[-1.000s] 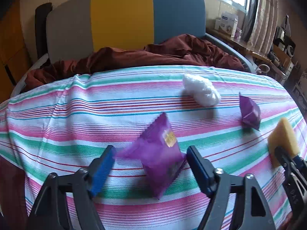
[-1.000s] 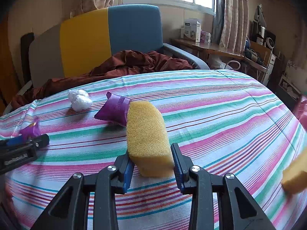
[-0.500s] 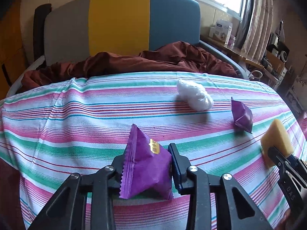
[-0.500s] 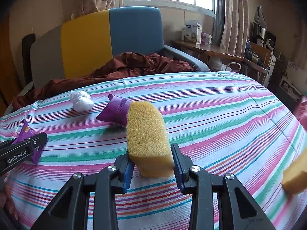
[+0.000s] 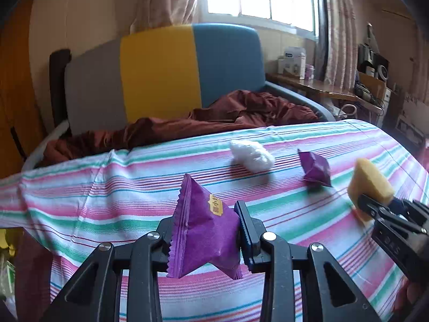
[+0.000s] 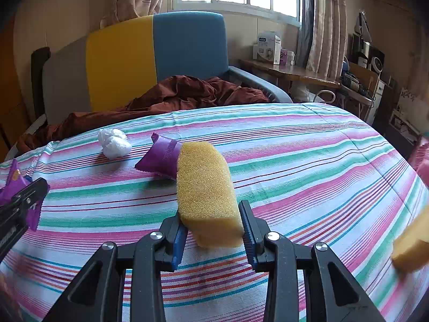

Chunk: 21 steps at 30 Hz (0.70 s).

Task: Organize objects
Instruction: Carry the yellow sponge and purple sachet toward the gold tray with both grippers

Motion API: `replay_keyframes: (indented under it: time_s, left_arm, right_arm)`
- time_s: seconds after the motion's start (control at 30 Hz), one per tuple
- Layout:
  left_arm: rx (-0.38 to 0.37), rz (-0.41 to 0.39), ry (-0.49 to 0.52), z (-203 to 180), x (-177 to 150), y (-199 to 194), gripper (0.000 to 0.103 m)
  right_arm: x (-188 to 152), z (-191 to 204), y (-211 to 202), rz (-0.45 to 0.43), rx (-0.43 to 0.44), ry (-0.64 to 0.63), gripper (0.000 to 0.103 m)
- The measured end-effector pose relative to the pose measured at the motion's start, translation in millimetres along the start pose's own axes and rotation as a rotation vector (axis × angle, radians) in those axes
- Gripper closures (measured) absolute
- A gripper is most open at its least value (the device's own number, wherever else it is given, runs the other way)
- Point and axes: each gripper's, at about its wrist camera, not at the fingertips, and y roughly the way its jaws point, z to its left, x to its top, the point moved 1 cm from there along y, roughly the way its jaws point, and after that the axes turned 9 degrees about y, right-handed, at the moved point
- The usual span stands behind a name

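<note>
From the left wrist view, the left gripper has its jaws clenched on a purple snack packet, pinched across its puffed middle so the crimped edges stick out above and below; it looks lifted clear of the striped table, likely so it can be carried to join its like. Farther toward the table's far edge lie a white crumpled wad and a second purple packet, near each other but apart, and at the right side the right gripper shows side-on with a yellow sponge in it. This view does not show anything near the table's right edge. The right wrist view shows the right gripper's jaws grasping the yellow sponge by its near end, its long body pointing away over the cloth and hiding part of the second purple packet behind it. This view alone shows another yellow sponge lying at the table's right edge, which seems a sensible partner for the held one. The left gripper appears only as a dark tip at the left with purple wrapper showing.
</note>
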Motion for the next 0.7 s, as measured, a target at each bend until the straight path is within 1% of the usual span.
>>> replay_keyframes:
  time_s: [0.1, 0.2, 0.3, 0.4, 0.7]
  left_arm:
    - [-0.007, -0.016, 0.017, -2, -2, -8, 0.068]
    - [-0.025, -0.016, 0.022, -3, -5, -12, 0.068]
    - [-0.044, -0.013, 0.022, -2, -8, -16, 0.068]
    - [-0.048, -0.019, 0.018, -2, -13, -22, 0.068]
    - [-0.054, -0.028, -0.002, 4, -27, -38, 0.068]
  right_arm:
    - [0, 1, -3, -0.012, -0.002, -0.005, 0.066]
    - [0, 2, -7, -0.035, -0.006, -0.011, 0.066]
    - [-1, 3, -14, -0.073, -0.004, -0.012, 0.066]
    - [-1, 3, -20, -0.105, -0.002, -0.014, 0.066]
    - [-4, 9, -27, -0.115, -0.008, -0.044, 0.066]
